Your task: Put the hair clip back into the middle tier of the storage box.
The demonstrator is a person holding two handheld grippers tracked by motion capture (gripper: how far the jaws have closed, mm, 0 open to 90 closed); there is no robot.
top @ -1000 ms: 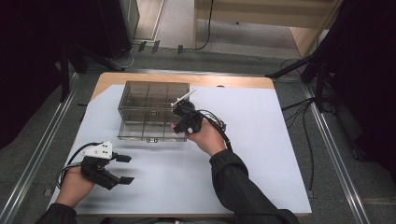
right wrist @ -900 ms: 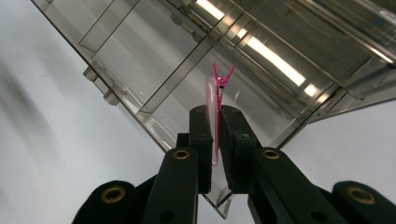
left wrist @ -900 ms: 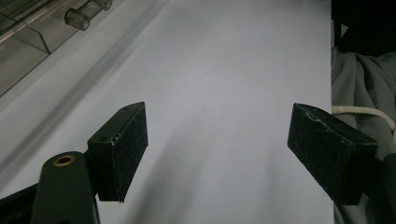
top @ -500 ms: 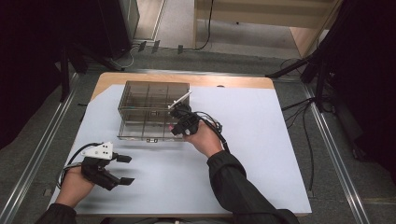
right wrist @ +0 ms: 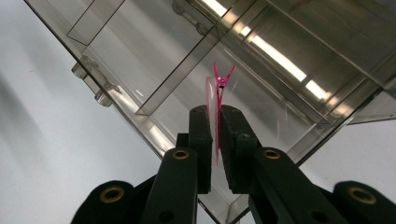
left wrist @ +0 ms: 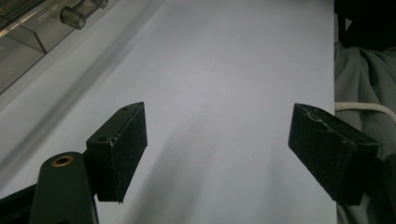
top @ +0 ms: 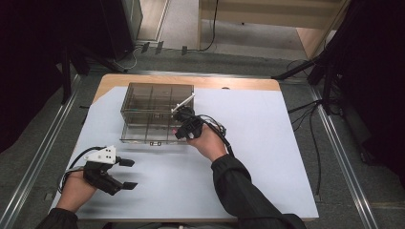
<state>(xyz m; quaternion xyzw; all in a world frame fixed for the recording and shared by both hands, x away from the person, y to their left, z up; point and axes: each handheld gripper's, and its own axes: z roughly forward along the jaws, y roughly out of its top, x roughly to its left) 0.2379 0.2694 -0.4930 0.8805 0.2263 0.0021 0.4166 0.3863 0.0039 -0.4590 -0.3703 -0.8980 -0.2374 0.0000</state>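
Since the earlier frame, the right gripper (right wrist: 215, 140) had edged slightly toward the tabletop's left edge, over the clear compartment box (top: 143, 102). Its jaws were clamped on a pink clip (right wrist: 219, 86), which poked out beyond the fingertips. The left gripper (left wrist: 217, 154) stood open near the front-left corner.

Right tool (right wrist: 214, 140) clamped shut; left tool (left wrist: 233, 154) spread wide.
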